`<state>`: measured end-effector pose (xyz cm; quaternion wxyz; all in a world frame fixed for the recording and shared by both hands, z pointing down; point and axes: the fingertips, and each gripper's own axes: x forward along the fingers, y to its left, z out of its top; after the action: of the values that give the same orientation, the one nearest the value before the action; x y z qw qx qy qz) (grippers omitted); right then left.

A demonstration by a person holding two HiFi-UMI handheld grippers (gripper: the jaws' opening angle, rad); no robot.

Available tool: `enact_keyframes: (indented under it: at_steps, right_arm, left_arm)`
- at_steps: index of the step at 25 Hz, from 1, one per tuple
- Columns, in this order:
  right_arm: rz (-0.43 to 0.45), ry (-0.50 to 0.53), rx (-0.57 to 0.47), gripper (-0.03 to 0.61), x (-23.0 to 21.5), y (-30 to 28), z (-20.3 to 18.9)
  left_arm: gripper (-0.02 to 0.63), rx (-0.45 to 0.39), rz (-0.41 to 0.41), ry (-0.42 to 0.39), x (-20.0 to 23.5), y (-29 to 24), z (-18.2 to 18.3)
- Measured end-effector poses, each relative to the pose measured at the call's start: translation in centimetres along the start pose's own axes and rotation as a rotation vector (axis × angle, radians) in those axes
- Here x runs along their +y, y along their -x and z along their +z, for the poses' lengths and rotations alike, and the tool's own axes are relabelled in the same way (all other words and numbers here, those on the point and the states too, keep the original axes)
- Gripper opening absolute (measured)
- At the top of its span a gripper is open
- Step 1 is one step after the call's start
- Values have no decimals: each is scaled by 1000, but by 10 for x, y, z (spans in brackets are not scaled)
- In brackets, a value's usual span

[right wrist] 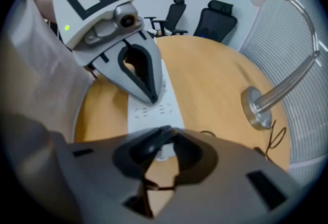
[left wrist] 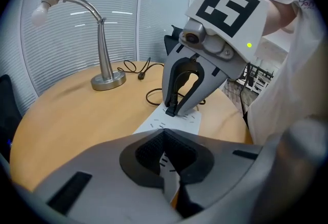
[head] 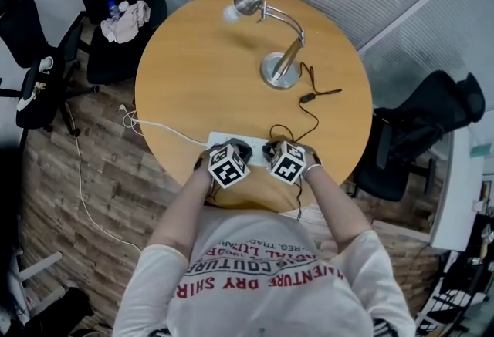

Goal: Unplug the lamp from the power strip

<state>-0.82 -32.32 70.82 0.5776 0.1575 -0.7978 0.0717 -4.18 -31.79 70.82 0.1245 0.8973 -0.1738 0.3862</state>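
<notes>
A silver gooseneck lamp (head: 279, 69) stands at the back of the round wooden table (head: 193, 73). Its black cord (head: 309, 123) loops forward to a white power strip (head: 221, 139) near the front edge. My right gripper (head: 287, 160) points steeply down at the strip. In the left gripper view its fingertips (left wrist: 171, 110) close on the black plug (left wrist: 169, 112) seated in the strip (left wrist: 177, 124). My left gripper (head: 228, 163) is shut, its tips (right wrist: 152, 97) pressed together onto the strip (right wrist: 154, 114).
The strip's white cable (head: 158, 126) runs off the table's left edge to the floor. Black office chairs ring the table; one at the back left (head: 127, 19) holds cloth and a bottle. The cord's inline switch (head: 306, 98) lies right of the lamp base.
</notes>
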Motion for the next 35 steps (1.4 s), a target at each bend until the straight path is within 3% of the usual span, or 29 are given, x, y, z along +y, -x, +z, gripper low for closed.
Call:
enact_keyframes:
  at_steps: [4,13,28,32,35]
  right_arm:
    - [50,14,39,89,-1,0,2]
    - [33,86,78,75,0,5,4]
    - [60,84,140,71,4,12,5]
    - [62,12,40,69,-13,53,28]
    - [38,5,29,69,-38,84,32]
  left_arm:
    - [26,6,-10,-8,2,1,-1]
    - [28,-3,8,17,4,2,-1]
    - [27,7,21,127,7,0,0]
    - [26,20,29,118,9,-1,0]
    - [26,17,41,112,9,-1,-3]
